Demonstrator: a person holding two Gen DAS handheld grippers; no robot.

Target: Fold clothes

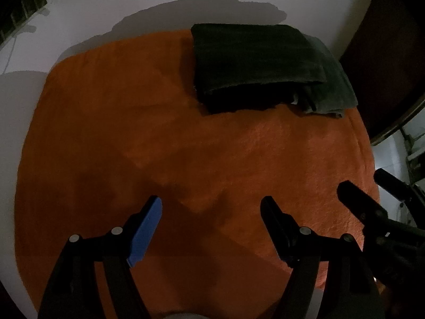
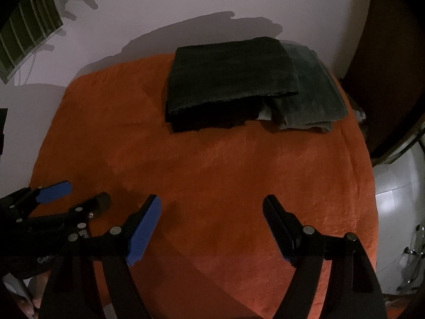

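Note:
An orange towel (image 1: 186,138) (image 2: 212,164) lies spread flat over the surface and fills most of both views. At its far side rests a folded dark green cloth (image 1: 255,63) (image 2: 228,79), stacked partly over a folded grey-green cloth (image 1: 332,90) (image 2: 310,98). My left gripper (image 1: 212,207) hovers open over the near part of the orange towel, nothing between its blue-padded fingers. My right gripper (image 2: 212,204) is likewise open and empty above the towel's near edge. Each gripper shows in the other's view: the right (image 1: 369,188) at the right edge, the left (image 2: 82,191) at the left.
A pale wall (image 1: 159,5) rises behind the towel. A dark wooden panel (image 2: 393,66) stands on the right, with a light tiled floor (image 2: 398,194) below it. A vent-like grille (image 2: 29,45) sits upper left.

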